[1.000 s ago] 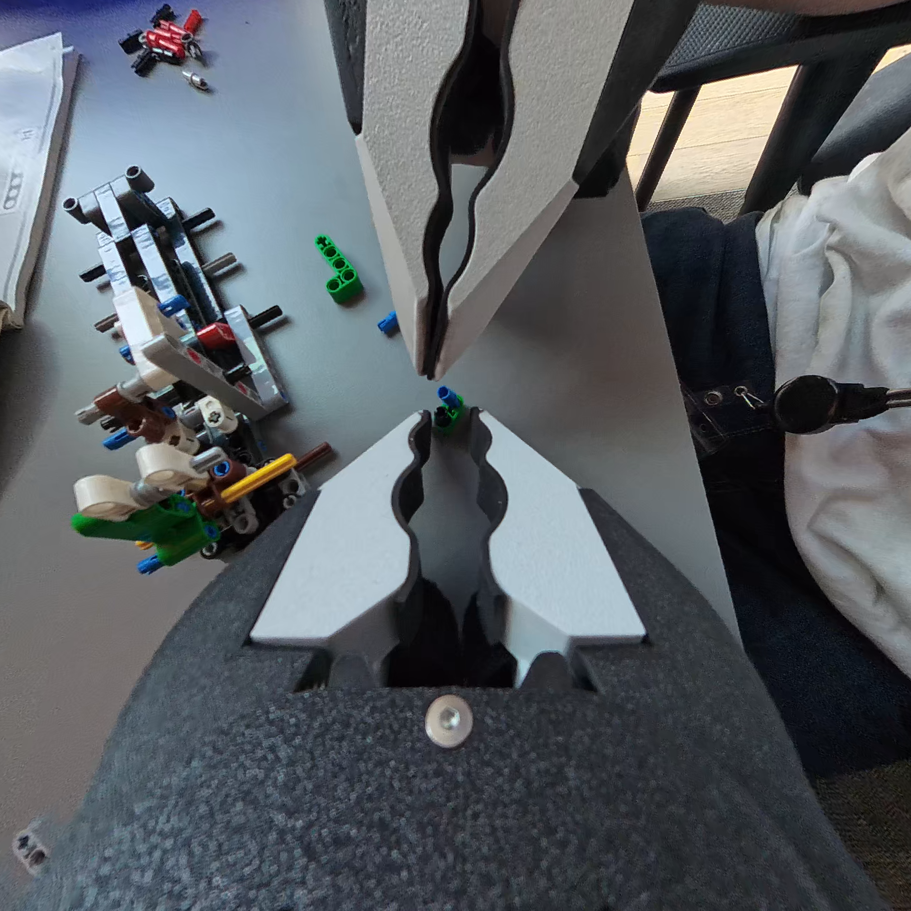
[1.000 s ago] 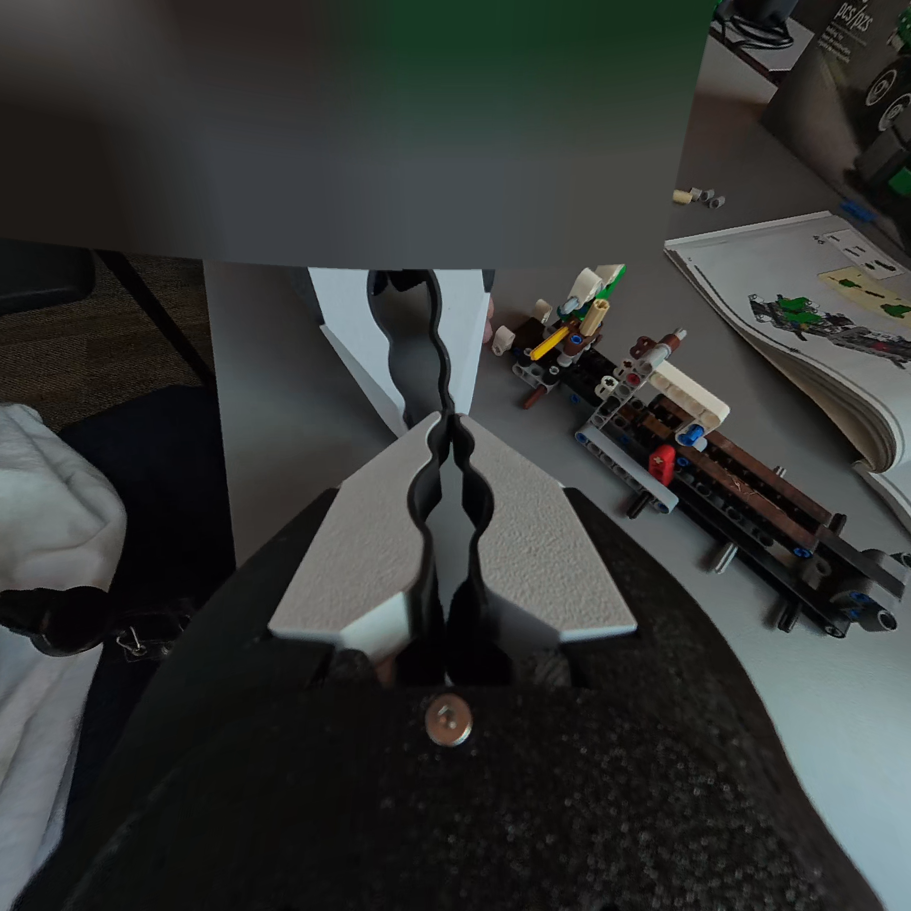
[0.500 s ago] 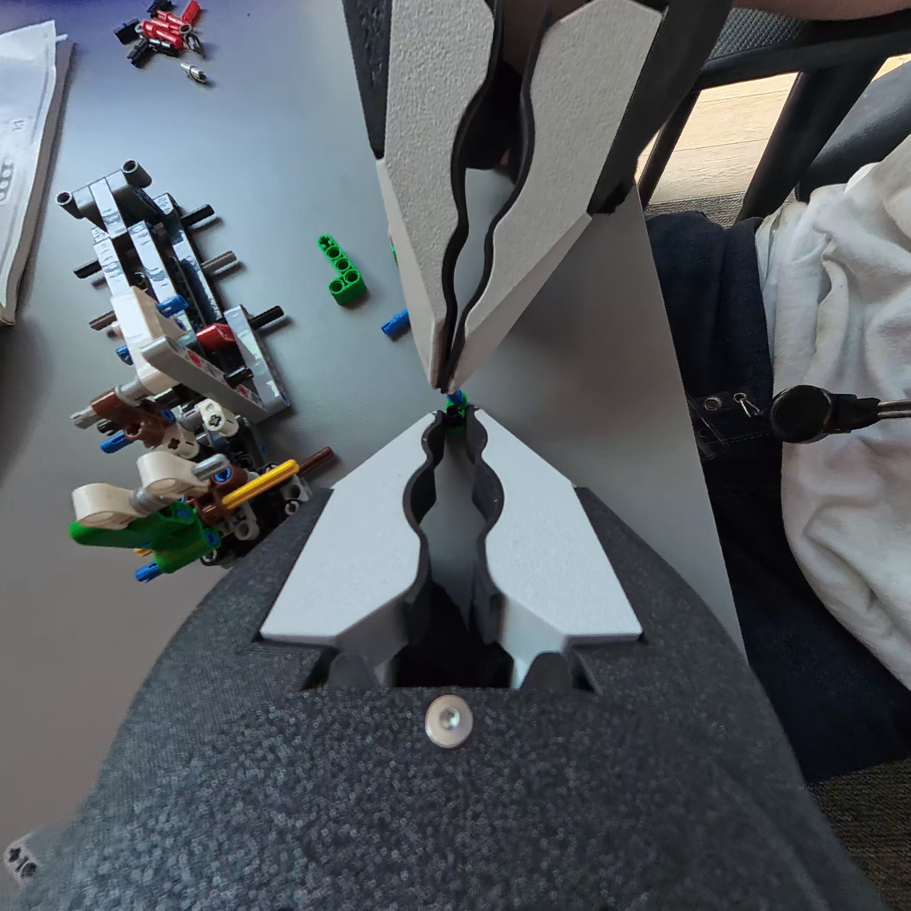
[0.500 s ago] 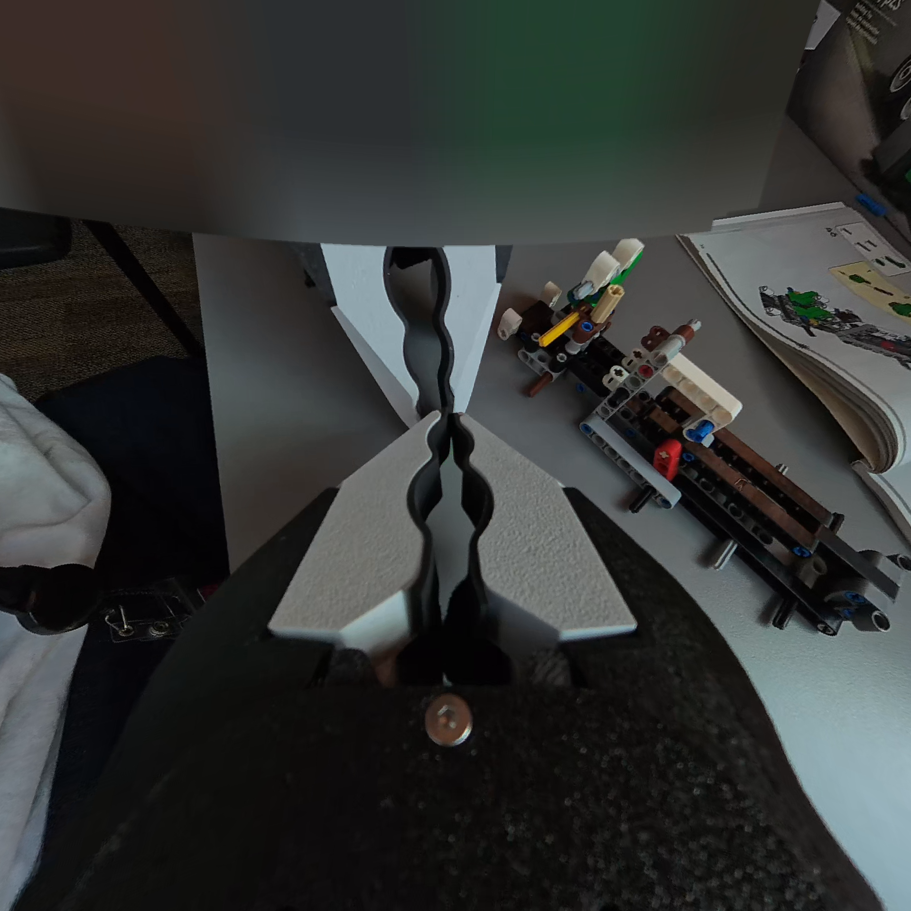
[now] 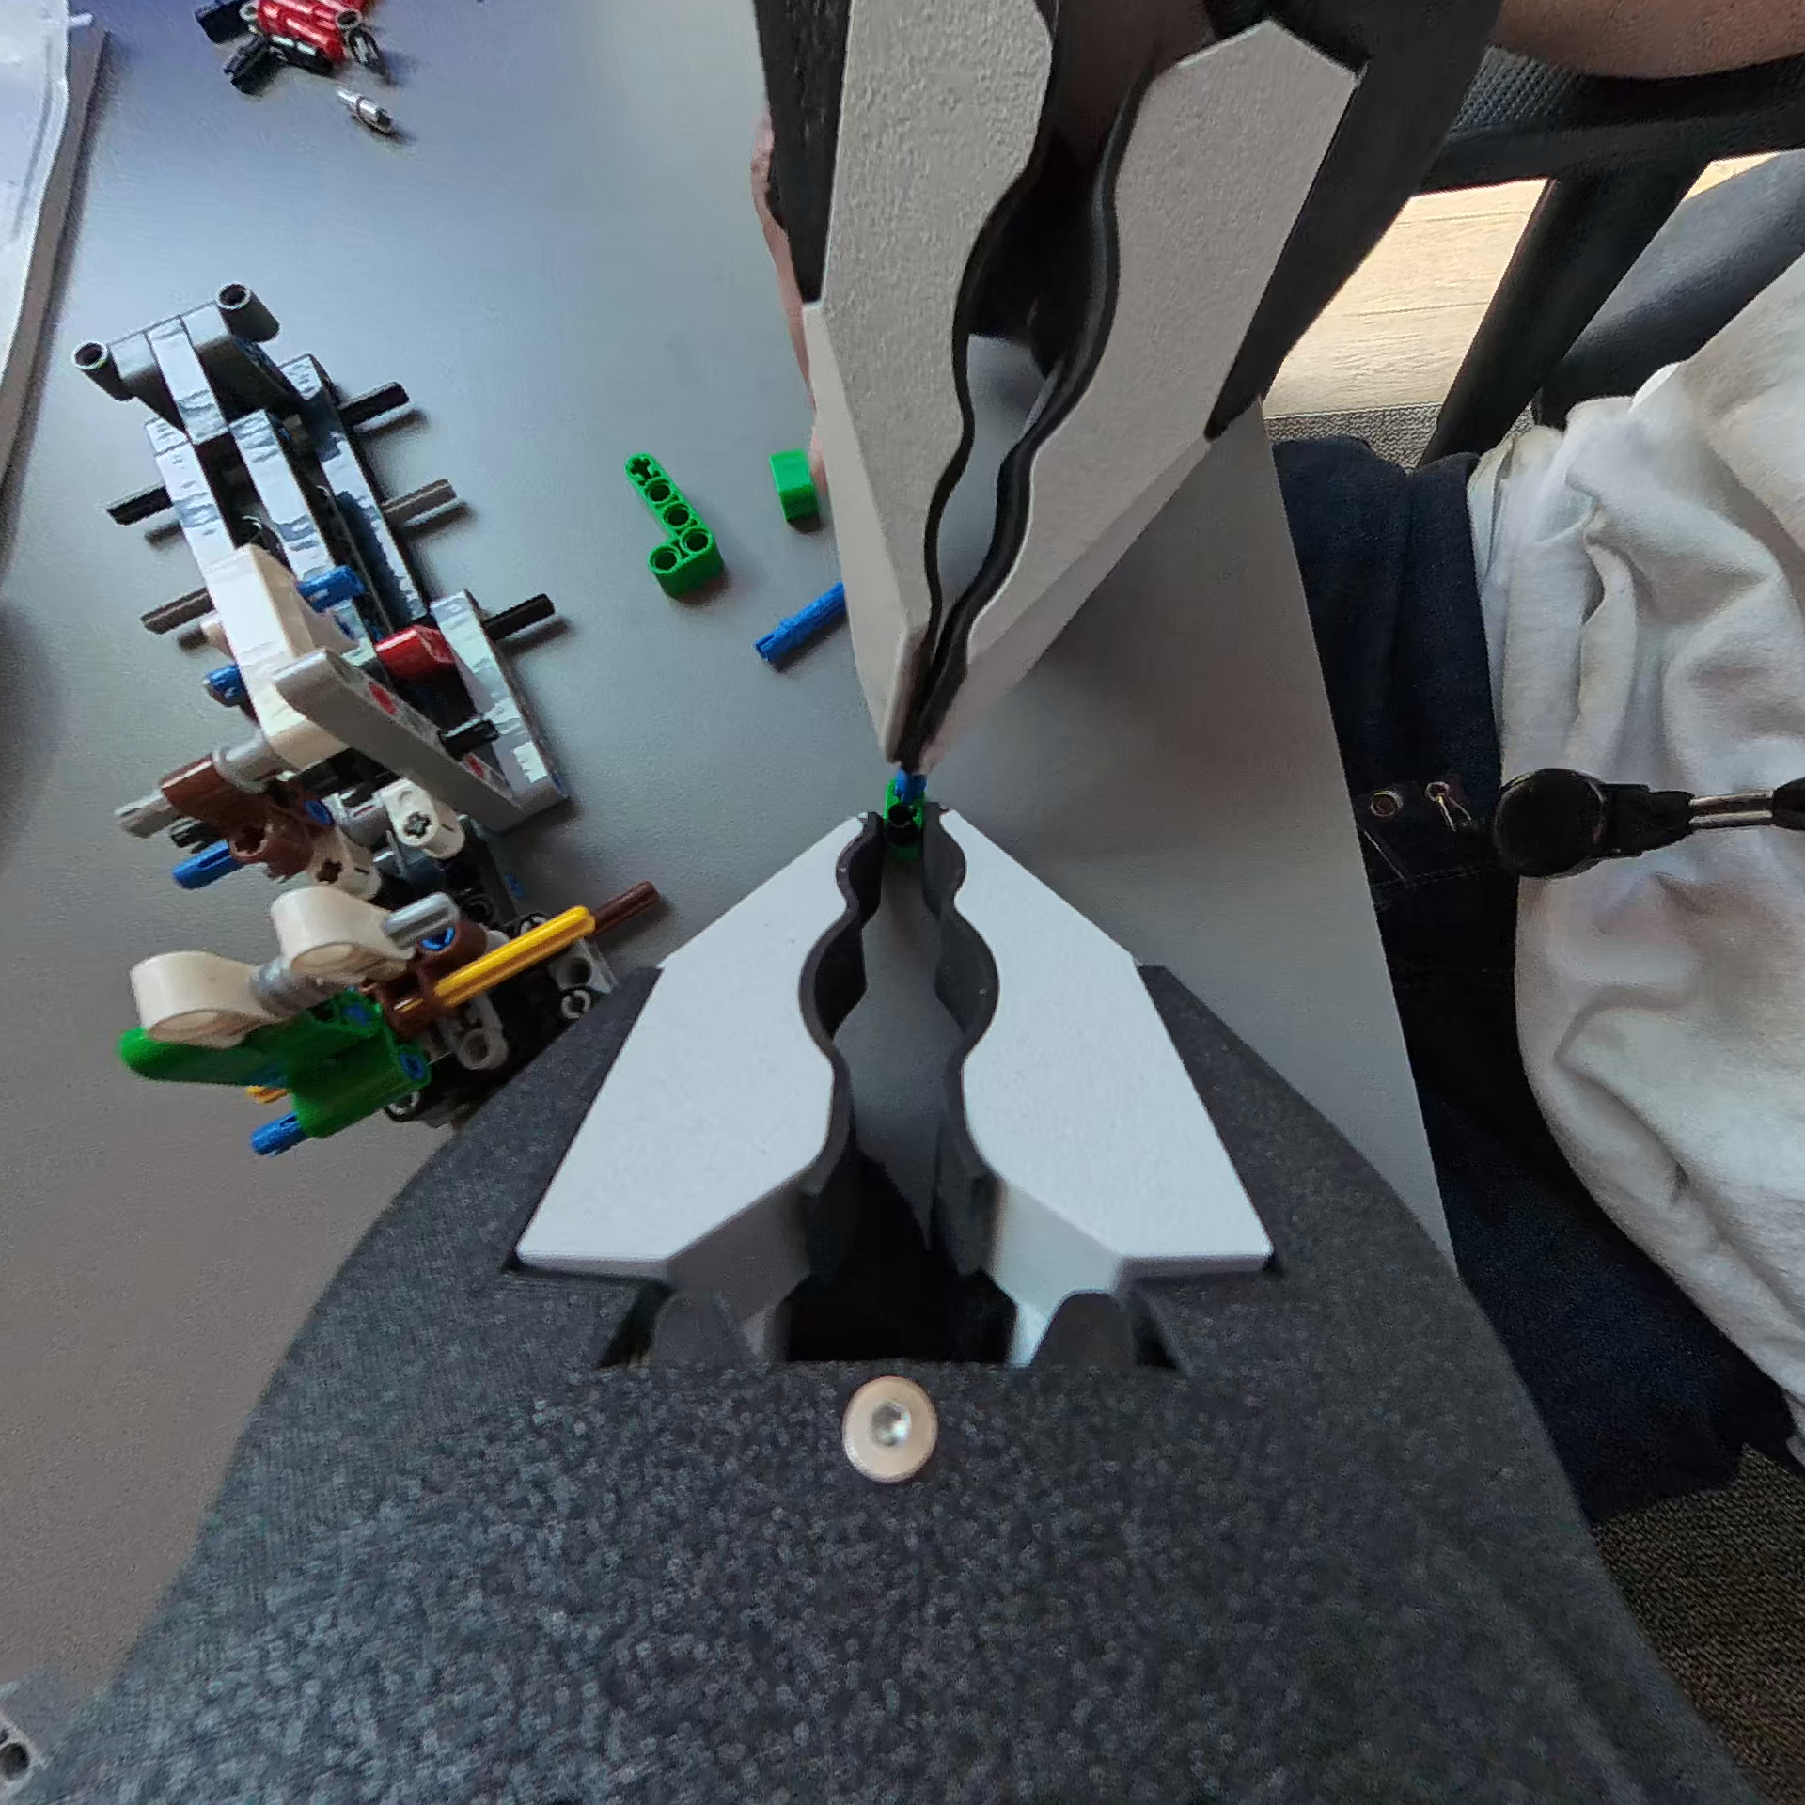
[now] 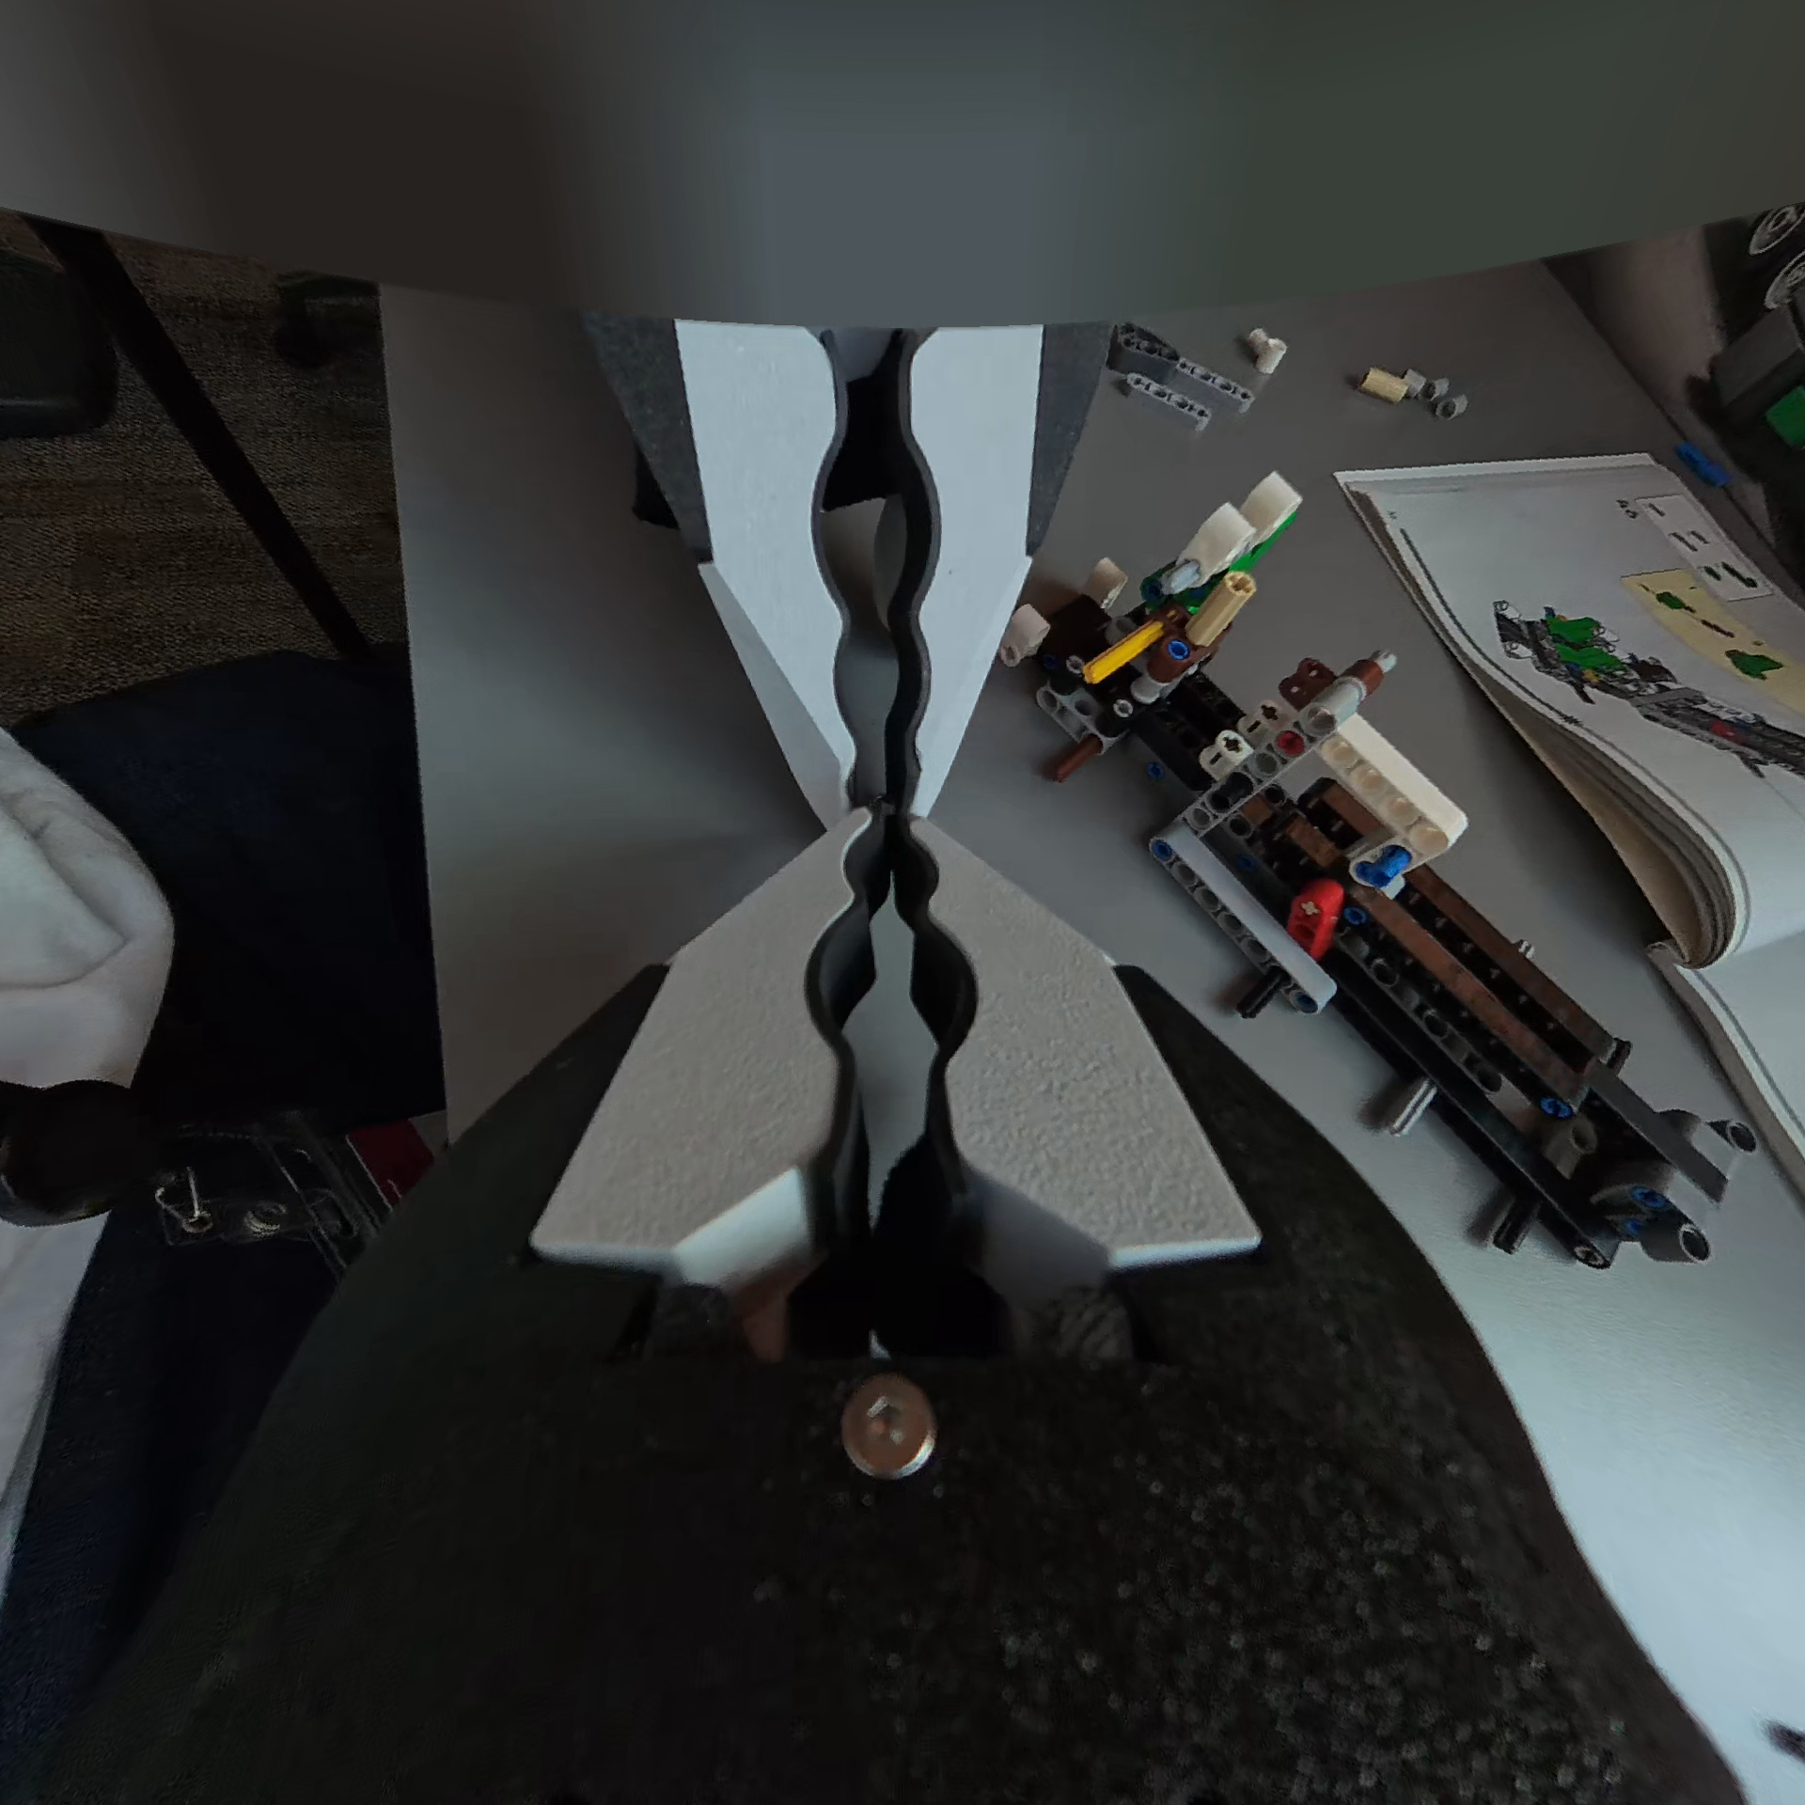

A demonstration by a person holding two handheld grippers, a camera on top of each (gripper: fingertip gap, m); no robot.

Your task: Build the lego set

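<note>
My left gripper [image 5: 903,828] is shut on a small green lego piece [image 5: 893,803] that carries a black pin and a blue pin [image 5: 910,781]. It holds the piece above the grey table's near edge. My right gripper [image 5: 908,760] comes in from above with its jaws shut and its tips against the blue pin. In the right wrist view the two grippers meet tip to tip, the right gripper [image 6: 891,830] below the left gripper [image 6: 884,781], and the piece is hidden between them. The long part-built lego model [image 5: 322,635] lies on the table to the left and shows in the right wrist view [image 6: 1367,879].
A green L-shaped beam [image 5: 674,523], a small green piece [image 5: 791,483] and a loose blue pin [image 5: 801,625] lie beside the right gripper. Red and black pins [image 5: 293,29] lie at the far end. An open instruction booklet [image 6: 1612,684] lies beyond the model. A person's lap [image 5: 1612,781] borders the table edge. My two grippers' fingertips are within a few centimetres of each other.
The right gripper has closed the gap to the left gripper; its shut tips now touch the blue pin on the held green piece. The left gripper has kept its hold.
</note>
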